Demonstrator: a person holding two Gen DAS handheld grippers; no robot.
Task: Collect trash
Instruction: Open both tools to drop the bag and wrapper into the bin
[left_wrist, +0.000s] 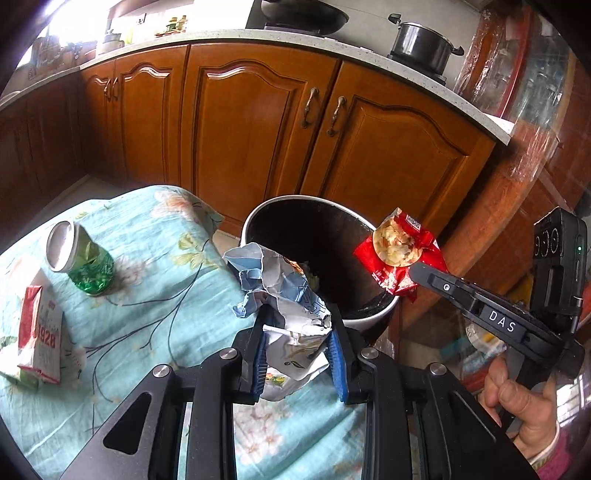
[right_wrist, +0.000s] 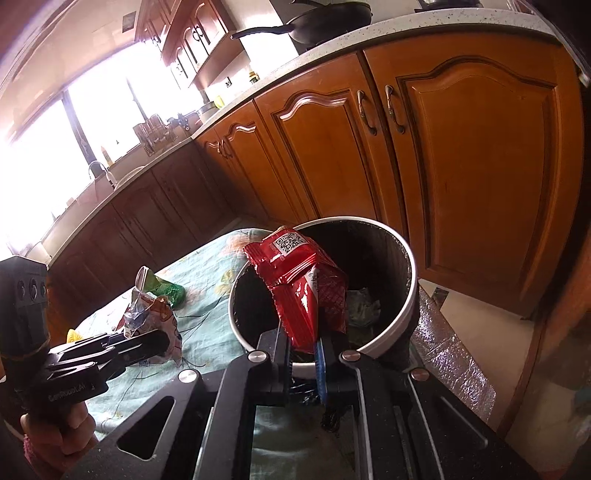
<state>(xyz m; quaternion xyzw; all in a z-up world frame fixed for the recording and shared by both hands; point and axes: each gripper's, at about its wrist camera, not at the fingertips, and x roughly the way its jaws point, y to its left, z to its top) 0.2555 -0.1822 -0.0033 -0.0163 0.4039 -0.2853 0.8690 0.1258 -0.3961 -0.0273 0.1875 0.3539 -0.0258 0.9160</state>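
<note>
Red snack packet (right_wrist: 301, 291) is pinched by right gripper (right_wrist: 304, 345) jaws, hung over the bin (right_wrist: 400, 325) mouth, angled down. Crumpled blue-white bag (left_wrist: 286, 295) is pinched by left gripper (left_wrist: 297, 354) jaws, just short of bin's near rim, over the tabletop (left_wrist: 155, 295). Risk: if released early, bag could be dropped beside bin; grippers may be knocked together. Green can (left_wrist: 86, 258) & carton (left_wrist: 40, 332) lie farther from bin.

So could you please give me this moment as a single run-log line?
left gripper: shut on crumpled wrapper | right gripper: shut on red snack bag | bin: open, below red snack bag | on table: green can, carton
</note>
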